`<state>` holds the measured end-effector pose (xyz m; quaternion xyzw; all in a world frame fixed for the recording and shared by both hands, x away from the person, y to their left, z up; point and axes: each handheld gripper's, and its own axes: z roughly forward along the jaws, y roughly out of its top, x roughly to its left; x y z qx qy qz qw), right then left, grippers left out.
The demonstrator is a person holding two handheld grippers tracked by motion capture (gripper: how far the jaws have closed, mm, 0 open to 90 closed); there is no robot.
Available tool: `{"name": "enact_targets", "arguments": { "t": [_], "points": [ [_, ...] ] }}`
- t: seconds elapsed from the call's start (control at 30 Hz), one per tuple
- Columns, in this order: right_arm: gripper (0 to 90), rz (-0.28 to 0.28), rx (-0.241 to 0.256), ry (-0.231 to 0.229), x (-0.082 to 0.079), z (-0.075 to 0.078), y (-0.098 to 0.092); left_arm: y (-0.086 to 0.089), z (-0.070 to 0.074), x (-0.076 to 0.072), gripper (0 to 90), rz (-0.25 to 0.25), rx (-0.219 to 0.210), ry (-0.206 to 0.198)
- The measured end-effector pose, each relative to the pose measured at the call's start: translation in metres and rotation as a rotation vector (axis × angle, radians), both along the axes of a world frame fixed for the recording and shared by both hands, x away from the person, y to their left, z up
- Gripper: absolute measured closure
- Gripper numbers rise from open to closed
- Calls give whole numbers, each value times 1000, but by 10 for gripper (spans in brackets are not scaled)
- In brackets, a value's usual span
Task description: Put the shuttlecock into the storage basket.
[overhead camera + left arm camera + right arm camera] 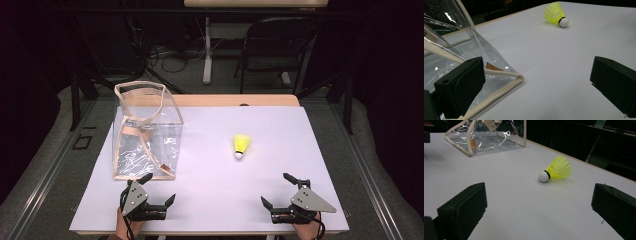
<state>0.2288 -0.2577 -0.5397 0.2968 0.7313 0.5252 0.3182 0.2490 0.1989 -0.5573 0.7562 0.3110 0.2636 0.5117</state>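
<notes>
Birdie [242, 145] lies on its side on the table [280, 200], ahead of the right gripper [279, 192], w/ nothing touching it. Clear bag [147, 131] stands just past the left gripper [156, 187]. Both jaws wide apart, holding nothing. Looks like the start: next, right gripper must reach fwd & pinch the birdie.

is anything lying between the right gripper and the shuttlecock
Nothing visible does. Bare white table lies between the open right gripper and the shuttlecock; the clear bag stands well off to the left.
</notes>
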Motion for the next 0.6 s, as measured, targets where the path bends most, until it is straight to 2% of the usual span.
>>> {"name": "enact_targets", "arguments": {
  "t": [0.6],
  "points": [
    [0, 11, -11, 3, 2, 0, 3, -14, 5, 3, 0, -18, 19, 20]
  ]
}}
